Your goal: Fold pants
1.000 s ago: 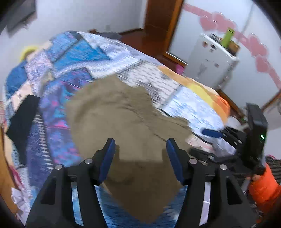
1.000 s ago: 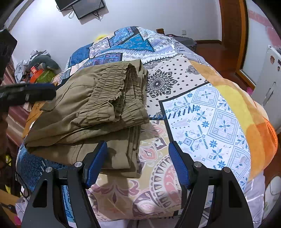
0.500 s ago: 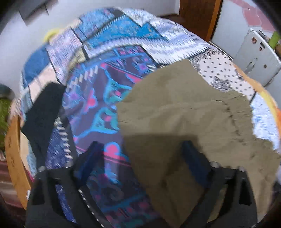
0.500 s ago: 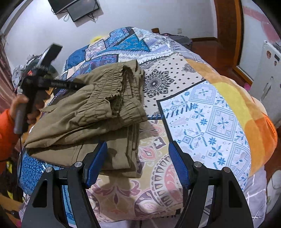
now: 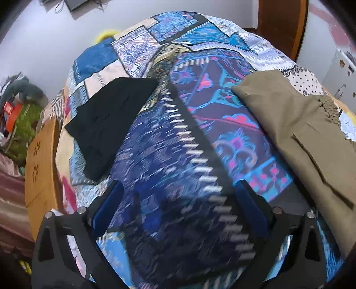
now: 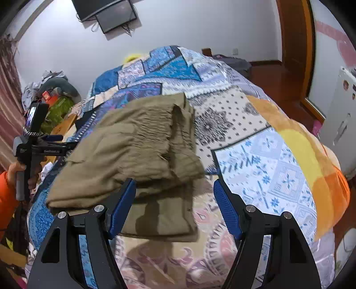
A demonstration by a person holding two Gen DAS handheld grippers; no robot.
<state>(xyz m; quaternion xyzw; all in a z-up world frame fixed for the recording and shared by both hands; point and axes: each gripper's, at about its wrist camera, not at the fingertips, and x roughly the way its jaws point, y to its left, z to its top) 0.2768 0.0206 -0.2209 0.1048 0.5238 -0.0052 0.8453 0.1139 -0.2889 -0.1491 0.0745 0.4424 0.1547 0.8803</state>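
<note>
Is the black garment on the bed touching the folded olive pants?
Apart. The left wrist view shows a wide strip of patterned quilt between the black garment and the olive pants.

Premises: a domestic bedroom. A bed (image 6: 255, 142) under a patchwork quilt fills the middle. On the wall beyond its far end hangs a flat screen (image 6: 111, 13). Right of the bed, a wooden door frame (image 6: 296, 44); left of it, heaped clothing (image 6: 51, 86).
</note>
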